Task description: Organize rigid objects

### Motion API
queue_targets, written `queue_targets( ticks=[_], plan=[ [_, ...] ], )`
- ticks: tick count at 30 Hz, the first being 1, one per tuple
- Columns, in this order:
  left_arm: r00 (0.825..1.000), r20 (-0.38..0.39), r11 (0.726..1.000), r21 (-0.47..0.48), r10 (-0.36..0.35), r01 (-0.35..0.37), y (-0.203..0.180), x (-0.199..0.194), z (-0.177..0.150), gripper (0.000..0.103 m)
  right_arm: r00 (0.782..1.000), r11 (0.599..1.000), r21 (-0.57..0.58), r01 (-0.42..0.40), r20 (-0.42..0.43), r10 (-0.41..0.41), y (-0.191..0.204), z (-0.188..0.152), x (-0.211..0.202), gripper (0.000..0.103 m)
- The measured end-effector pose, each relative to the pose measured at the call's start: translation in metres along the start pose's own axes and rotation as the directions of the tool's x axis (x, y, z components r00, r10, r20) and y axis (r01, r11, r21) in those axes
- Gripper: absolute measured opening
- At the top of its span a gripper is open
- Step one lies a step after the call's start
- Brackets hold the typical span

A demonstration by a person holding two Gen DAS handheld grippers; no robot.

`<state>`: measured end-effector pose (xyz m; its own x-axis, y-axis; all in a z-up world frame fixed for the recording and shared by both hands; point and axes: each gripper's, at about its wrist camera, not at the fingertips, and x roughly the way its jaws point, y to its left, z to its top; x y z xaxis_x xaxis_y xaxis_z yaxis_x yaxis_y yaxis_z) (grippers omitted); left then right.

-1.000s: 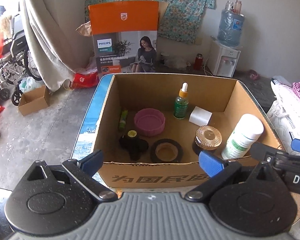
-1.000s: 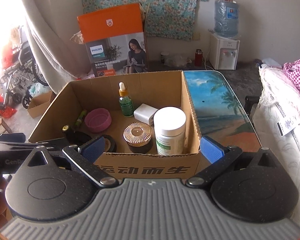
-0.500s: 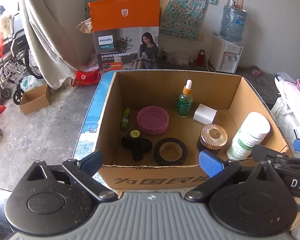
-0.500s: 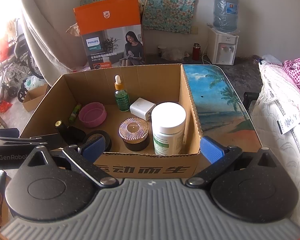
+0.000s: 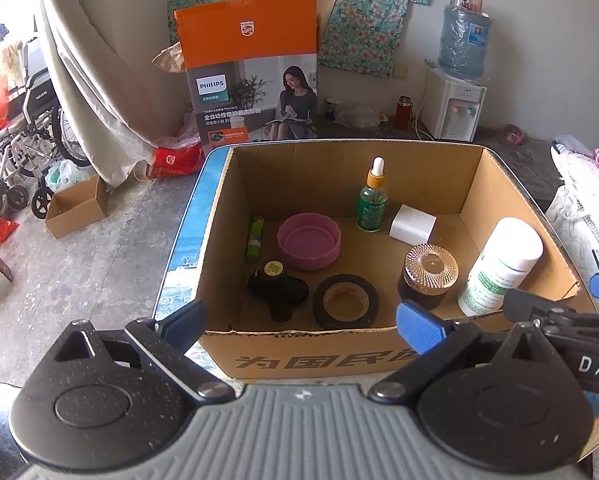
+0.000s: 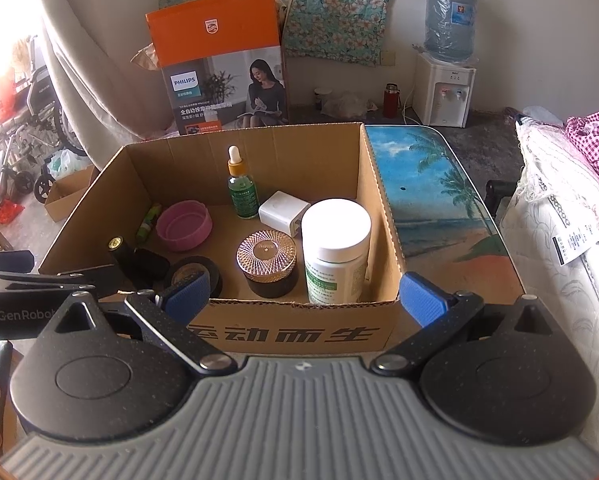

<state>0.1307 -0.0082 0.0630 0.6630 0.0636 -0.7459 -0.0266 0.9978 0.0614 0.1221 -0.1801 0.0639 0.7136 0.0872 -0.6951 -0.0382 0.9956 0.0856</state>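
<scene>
An open cardboard box (image 5: 511, 196) (image 6: 383, 216) stands on a table with a beach print (image 6: 431, 184). Inside stand a white pill bottle (image 5: 499, 266) (image 6: 335, 248), a dark jar with a copper lid (image 5: 429, 276) (image 6: 267, 262), a green dropper bottle (image 5: 373, 196) (image 6: 241, 192), a white charger cube (image 5: 413, 224) (image 6: 279, 212), a pink bowl (image 5: 309, 240) (image 6: 183, 224), a black tape roll (image 5: 345, 300) (image 6: 193, 274), a black bottle lying down (image 5: 277, 288) and a green tube (image 5: 254, 232). My left gripper (image 5: 301, 320) and right gripper (image 6: 303, 300) are both open and empty, just before the box's near wall.
An orange Philips carton (image 5: 255, 76) stands on the floor behind the table. A water dispenser (image 5: 457, 80) is at the back right, a wheelchair (image 5: 23, 128) and a small carton (image 5: 77, 206) at the left. Bedding (image 6: 559, 240) lies along the table's right side.
Both grippers have risen a little and tilted down, so the box contents show more from above. Both stay open; nothing in the box moved.
</scene>
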Motion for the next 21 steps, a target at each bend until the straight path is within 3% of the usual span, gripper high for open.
queue_targets(
  ticks=[21],
  plan=[
    [1.0, -0.011, 1.0, 0.014, 0.004, -0.004, -0.0028, 0.0003, -0.0024, 0.099, 1.0, 1.0, 0.004, 0.003, -0.016, -0.003, -0.0032, -0.0049, 0.0028, 0.102]
  ],
)
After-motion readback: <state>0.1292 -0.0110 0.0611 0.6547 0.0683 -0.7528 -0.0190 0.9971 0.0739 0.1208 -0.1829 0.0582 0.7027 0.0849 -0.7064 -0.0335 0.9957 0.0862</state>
